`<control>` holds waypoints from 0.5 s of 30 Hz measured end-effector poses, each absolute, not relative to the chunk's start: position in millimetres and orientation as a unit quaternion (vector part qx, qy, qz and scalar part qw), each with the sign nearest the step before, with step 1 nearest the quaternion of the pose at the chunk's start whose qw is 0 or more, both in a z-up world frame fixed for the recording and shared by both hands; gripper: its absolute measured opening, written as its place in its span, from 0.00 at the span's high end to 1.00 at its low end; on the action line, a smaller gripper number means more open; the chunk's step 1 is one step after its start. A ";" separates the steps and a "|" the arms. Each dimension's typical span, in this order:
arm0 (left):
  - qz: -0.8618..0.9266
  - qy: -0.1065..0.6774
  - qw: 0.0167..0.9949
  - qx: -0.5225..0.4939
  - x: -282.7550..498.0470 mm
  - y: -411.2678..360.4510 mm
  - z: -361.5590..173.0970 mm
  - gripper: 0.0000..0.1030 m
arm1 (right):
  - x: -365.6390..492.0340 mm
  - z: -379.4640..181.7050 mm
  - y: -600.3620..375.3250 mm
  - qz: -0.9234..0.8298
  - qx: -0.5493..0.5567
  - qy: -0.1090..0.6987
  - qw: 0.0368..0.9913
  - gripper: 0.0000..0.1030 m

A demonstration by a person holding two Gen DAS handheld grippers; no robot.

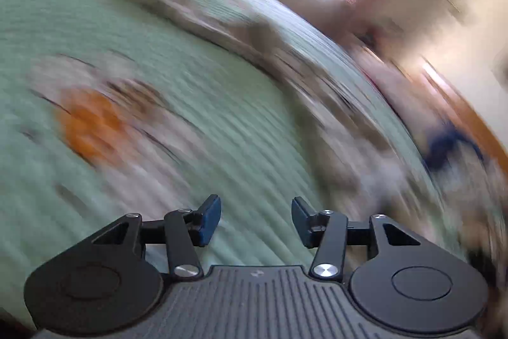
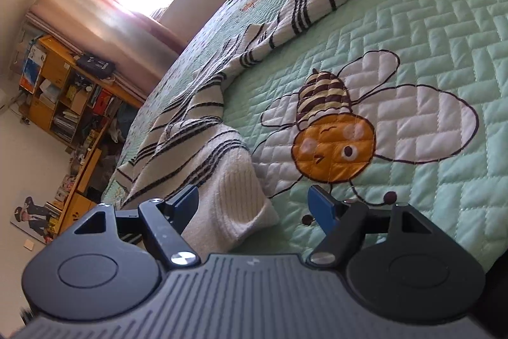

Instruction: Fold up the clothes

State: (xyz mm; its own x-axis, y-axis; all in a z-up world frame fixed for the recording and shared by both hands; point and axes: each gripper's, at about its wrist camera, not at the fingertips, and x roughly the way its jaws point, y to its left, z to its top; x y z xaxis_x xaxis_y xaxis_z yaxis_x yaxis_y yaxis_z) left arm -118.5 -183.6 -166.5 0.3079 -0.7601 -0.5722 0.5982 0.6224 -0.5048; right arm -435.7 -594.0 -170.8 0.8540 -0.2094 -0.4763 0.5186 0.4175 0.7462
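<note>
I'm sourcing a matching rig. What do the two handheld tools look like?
Both match: the left tool and right tool have black linkage arms, silver pivot screws, blue-faced finger pads, round black side discs and a ribbed grey body. No cables or sleeves visible.

I see my left gripper [image 1: 256, 220] tilted downward, jaws parted with nothing between the pads — that view is smeared with motion blur. My right gripper [image 2: 254, 205] also angles down, jaws spread wide, its view sharp — the pads press on nothing.
</note>
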 end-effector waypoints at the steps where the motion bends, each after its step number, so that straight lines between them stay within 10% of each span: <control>1: -0.448 0.397 0.798 -0.065 -134.1 -197.4 -162.6 0.41 | -437.2 -170.3 -593.8 -0.216 0.499 0.155 0.825 0.25; 8: -0.486 0.203 0.797 0.296 -234.0 -261.7 -160.0 0.24 | -459.0 -167.6 -587.0 -0.193 0.533 0.163 0.808 0.25; 15: -0.473 0.145 0.795 0.351 -243.0 -282.4 -170.6 0.22 | -418.7 -140.0 -535.2 -0.233 0.265 0.315 0.881 0.26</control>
State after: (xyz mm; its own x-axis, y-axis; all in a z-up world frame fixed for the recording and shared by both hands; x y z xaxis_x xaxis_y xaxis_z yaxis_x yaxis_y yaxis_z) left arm -243.0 -282.4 -170.6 0.5111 -0.6496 -0.5628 0.8536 0.3069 0.4209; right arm -418.7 -535.2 -140.0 0.6924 -0.2438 -0.6791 0.5780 0.7508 0.3198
